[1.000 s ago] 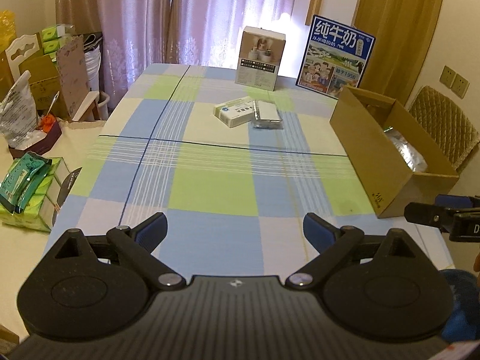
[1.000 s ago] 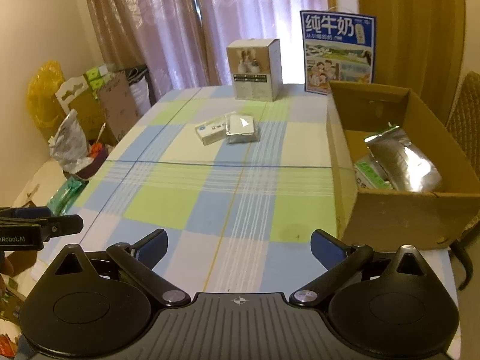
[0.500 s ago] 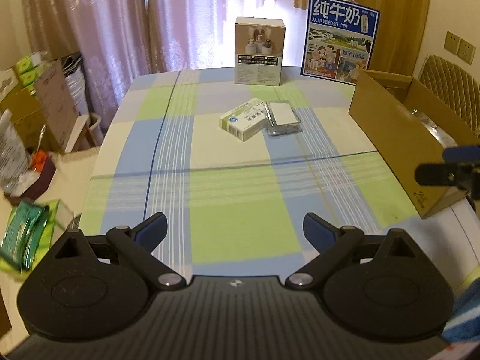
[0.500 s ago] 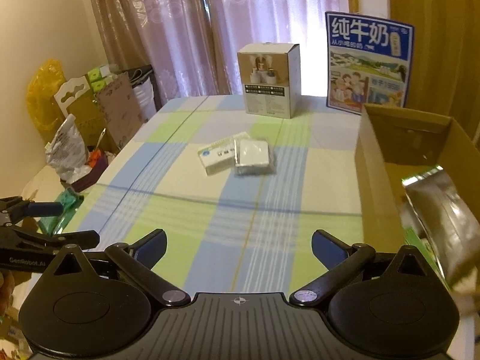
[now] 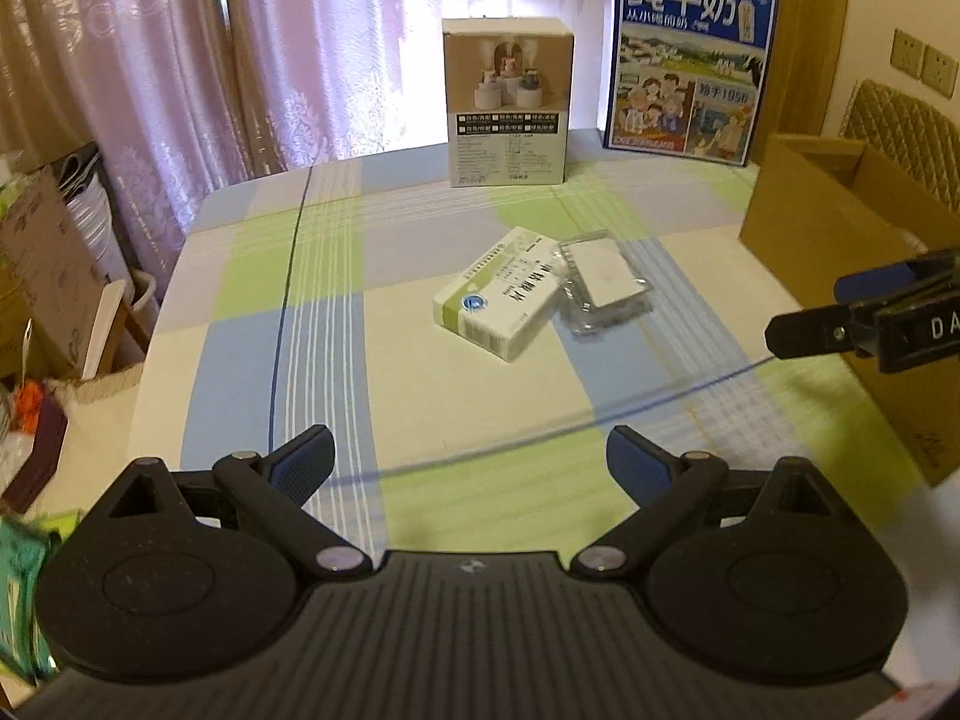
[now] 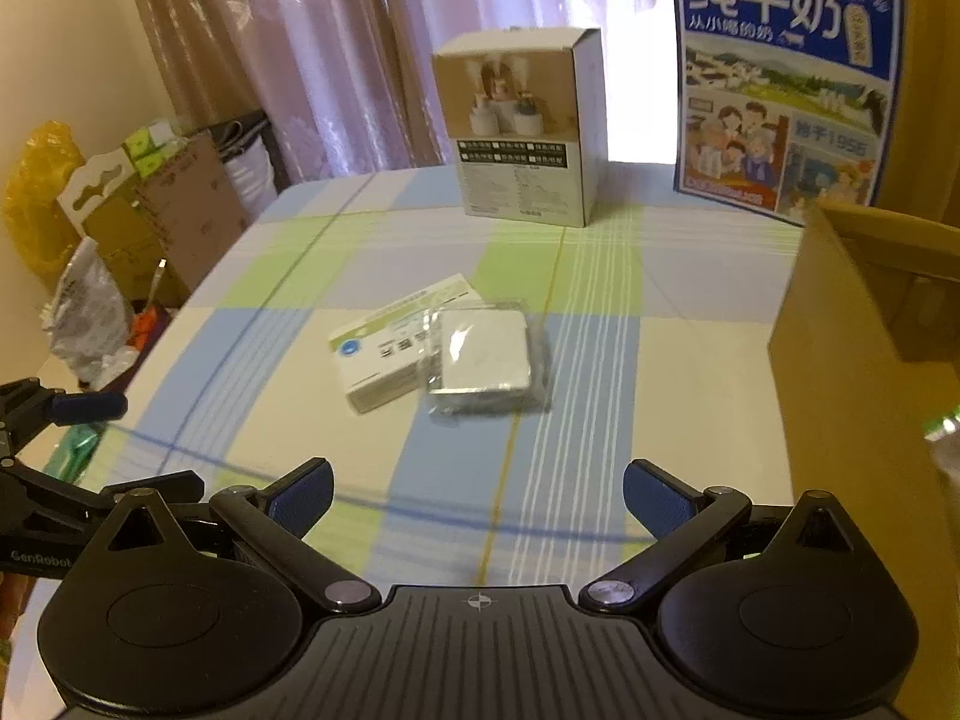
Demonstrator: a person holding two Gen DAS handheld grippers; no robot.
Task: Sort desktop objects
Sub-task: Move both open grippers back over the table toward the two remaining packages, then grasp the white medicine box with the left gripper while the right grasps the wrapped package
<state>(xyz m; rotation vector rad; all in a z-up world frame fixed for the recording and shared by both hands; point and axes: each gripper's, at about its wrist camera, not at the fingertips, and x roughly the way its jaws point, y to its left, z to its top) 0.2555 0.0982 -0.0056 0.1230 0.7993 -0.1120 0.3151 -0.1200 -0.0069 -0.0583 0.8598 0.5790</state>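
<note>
A white and green medicine box lies mid-table on the checked cloth. A clear-wrapped white packet rests against its right side. An open cardboard box stands at the table's right edge. My left gripper is open and empty, short of the medicine box. My right gripper is open and empty too, short of the packet. Each gripper shows at the edge of the other's view: the right gripper's fingers, the left gripper's fingers.
A tall product carton and a blue milk carton stand at the table's far end before the curtains. Bags and cardboard crowd the floor at left. A padded chair sits behind the cardboard box.
Both grippers have moved forward over the table toward the medicine box and packet, which look larger now. Both stayed open. The objects have not moved.
</note>
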